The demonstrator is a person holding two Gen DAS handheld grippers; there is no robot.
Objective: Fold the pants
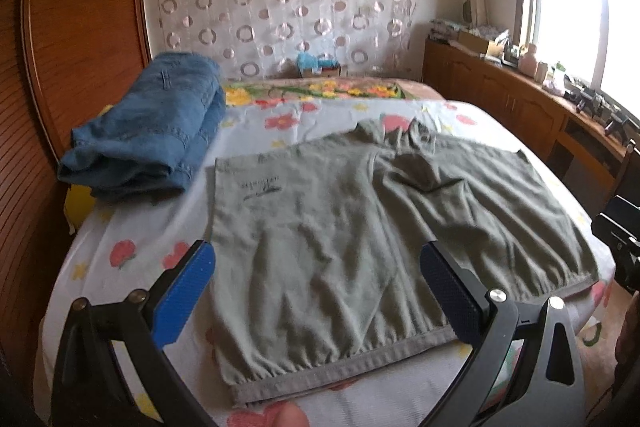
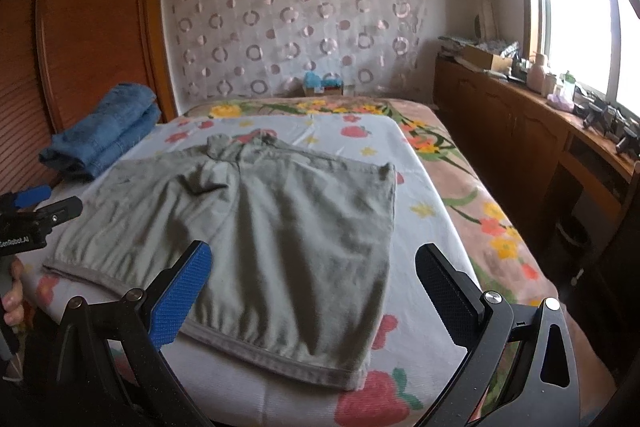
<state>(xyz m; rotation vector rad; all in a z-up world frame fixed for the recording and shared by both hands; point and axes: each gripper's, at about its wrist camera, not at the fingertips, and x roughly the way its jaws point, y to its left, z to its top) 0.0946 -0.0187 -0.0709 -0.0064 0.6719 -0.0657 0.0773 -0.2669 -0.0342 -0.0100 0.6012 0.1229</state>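
Note:
Grey-green pants (image 1: 344, 227) lie spread flat on the flowered sheet of the bed, waistband toward me; they also show in the right wrist view (image 2: 272, 231). My left gripper (image 1: 316, 263) is open and empty, held above the waistband's left part. My right gripper (image 2: 314, 267) is open and empty, held above the waistband's right part. The left gripper's body (image 2: 36, 215) shows at the left edge of the right wrist view, and the right gripper's body (image 1: 620, 239) at the right edge of the left wrist view.
Folded blue jeans (image 1: 152, 135) lie at the bed's far left by a wooden headboard (image 1: 80, 27). A wooden cabinet (image 2: 520, 131) with clutter runs along the right under the window. A small box (image 2: 324, 87) sits at the far end of the bed.

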